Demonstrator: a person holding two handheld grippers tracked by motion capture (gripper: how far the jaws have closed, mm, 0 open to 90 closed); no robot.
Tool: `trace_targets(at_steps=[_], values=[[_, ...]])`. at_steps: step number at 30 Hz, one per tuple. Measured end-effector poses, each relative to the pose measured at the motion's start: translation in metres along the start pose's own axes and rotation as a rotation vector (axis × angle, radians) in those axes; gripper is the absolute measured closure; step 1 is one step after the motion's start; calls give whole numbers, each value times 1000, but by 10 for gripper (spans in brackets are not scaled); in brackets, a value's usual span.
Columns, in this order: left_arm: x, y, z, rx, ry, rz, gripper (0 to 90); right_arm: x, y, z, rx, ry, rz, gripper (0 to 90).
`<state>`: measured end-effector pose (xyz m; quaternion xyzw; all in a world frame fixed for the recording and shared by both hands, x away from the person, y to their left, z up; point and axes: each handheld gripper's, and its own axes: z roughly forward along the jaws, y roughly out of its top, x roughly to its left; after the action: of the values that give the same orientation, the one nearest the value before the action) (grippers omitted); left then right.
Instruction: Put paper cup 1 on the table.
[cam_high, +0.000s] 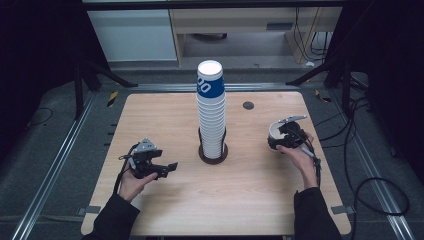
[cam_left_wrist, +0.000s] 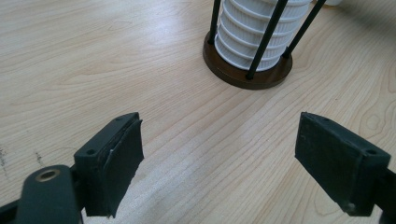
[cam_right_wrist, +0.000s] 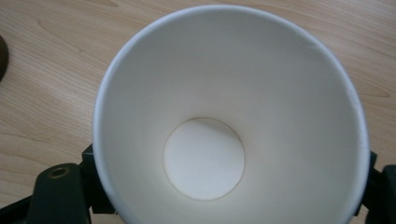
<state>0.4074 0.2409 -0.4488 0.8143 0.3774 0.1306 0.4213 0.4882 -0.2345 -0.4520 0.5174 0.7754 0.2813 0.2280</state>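
right tool (cam_high: 283, 136) clamped on a white cup (cam_right_wrist: 229, 121), stack (cam_high: 211, 112) off to its left and upright; left tool (cam_high: 162, 167) gaping wide, empty.

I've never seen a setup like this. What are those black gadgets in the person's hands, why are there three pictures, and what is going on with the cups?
A person sits at a wooden table holding a hand-operated clamp with two black jaws in each hand. The high view looks down from above. The other two come from small cameras riding on each clamp. The left gripper is open with nothing between its jaws, pointing toward the tall stack of paper cups standing in a dark round holder mid-table. The right gripper clasps a single white paper cup; its camera looks straight into the cup's empty inside.
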Motion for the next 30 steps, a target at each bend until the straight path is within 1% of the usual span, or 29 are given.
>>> trace_targets(at_steps=[4,9,12,14,17,18,22,26,30], values=[[0,0,1,4,0,2,146,2,-1,3,18,-5,-14,194],[0,0,0,4,0,2,147,2,-2,6,40,6,-12,186],[0,0,0,5,-1,3,147,3,-2,7,32,-2,-20,177],[0,0,1,5,-1,2,147,4,-2,7,34,-5,-32,147],[-1,0,0,5,-1,3,146,4,-1,8,19,3,-41,114],[0,0,0,5,-1,3,146,5,-1,7,11,9,-38,107],[0,0,0,6,2,1,146,8,1,2,-22,-8,-43,82],[0,1,0,9,7,2,145,9,3,-3,-44,-15,-51,70],[-1,1,-1,5,7,4,144,8,4,-10,-81,-28,-34,65]])
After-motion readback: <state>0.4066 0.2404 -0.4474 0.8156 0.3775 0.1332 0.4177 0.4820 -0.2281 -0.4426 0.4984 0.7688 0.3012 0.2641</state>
